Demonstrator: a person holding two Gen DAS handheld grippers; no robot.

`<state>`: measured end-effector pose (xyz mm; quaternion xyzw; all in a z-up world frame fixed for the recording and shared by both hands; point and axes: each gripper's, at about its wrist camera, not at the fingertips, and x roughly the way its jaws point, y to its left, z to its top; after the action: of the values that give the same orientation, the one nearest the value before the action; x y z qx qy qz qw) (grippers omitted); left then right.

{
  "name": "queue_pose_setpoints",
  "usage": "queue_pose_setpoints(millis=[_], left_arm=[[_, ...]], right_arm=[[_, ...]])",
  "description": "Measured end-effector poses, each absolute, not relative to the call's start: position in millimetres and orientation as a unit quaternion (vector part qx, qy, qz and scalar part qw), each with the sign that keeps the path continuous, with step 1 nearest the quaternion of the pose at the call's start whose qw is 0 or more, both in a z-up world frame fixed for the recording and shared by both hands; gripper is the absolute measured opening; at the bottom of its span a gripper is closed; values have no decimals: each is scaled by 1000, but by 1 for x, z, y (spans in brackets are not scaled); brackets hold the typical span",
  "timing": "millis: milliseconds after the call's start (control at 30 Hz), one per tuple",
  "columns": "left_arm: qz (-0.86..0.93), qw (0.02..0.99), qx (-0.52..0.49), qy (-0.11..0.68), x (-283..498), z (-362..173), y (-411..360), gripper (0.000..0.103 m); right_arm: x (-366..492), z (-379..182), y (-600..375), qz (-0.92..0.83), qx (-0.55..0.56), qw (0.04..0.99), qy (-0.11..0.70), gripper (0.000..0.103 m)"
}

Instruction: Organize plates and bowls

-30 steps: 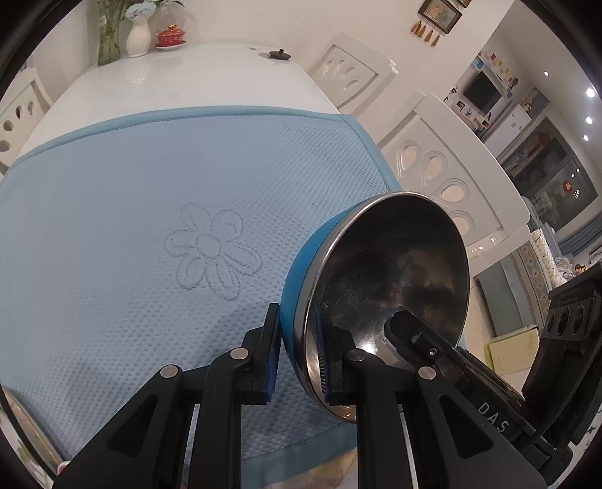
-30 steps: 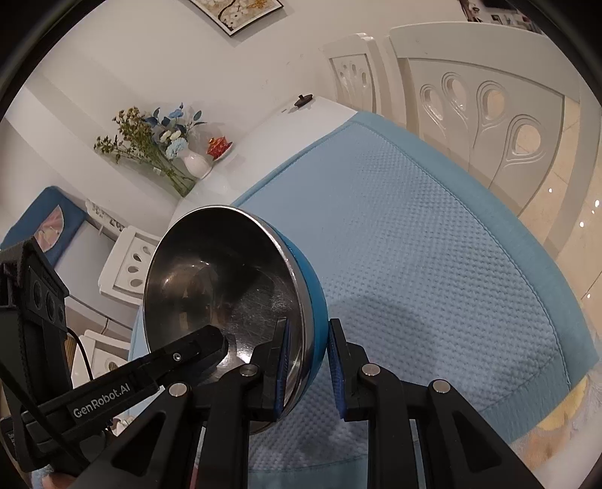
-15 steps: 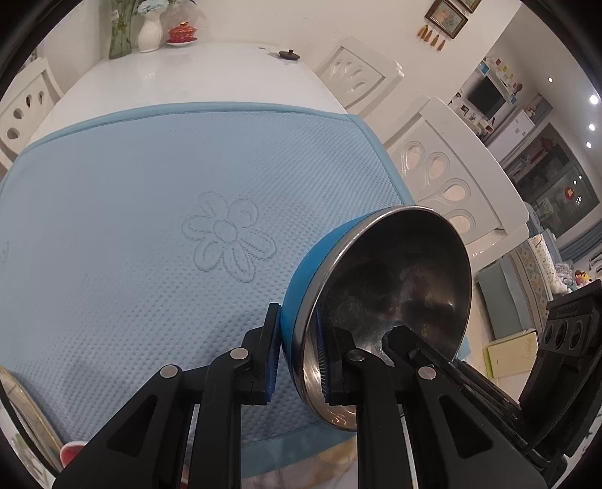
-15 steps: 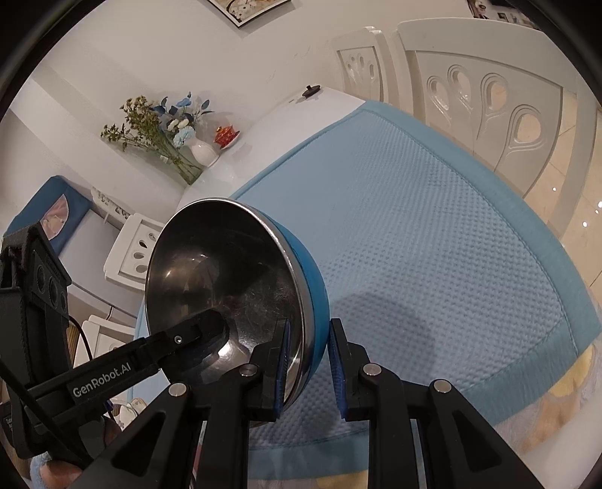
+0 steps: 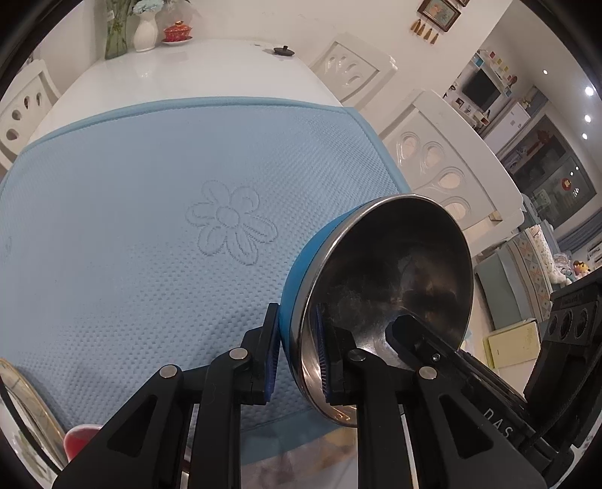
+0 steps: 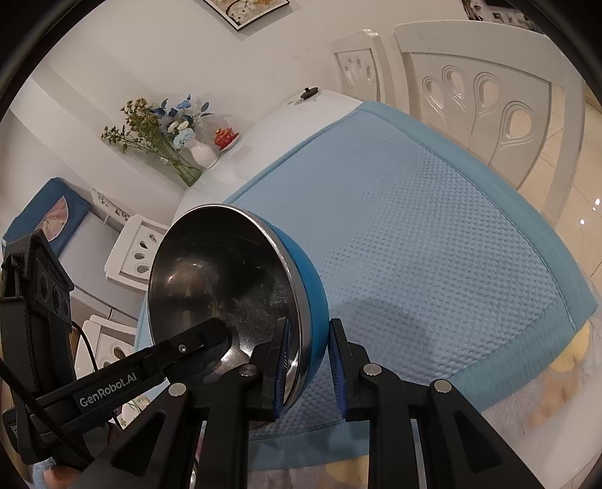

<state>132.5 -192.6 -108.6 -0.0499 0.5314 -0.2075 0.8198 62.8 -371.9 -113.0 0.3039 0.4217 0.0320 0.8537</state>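
blue mat lies bare — white chairs alongside, vase far off.

Blue-sided steel bowl; pale blue flower-embossed mat.

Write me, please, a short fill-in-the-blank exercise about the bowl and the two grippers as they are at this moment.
1. The bowl is steel inside and ____ outside.
2. The left gripper and the right gripper each clamp the bowl's ____.
3. The bowl is held above a light blue ____ stitched with a flower.
4. Far down the white table, a ____ vase holds flowers.

Missing words: blue; rim; mat; white
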Motion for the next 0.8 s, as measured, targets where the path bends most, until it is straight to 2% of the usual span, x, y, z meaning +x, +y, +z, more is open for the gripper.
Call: queue_pose_setpoints(millis=[800], left_arm=[[-229, 814, -45, 532, 115, -107, -178, 16]], right_arm=[[43, -98, -354, 22, 297, 863, 408, 21]])
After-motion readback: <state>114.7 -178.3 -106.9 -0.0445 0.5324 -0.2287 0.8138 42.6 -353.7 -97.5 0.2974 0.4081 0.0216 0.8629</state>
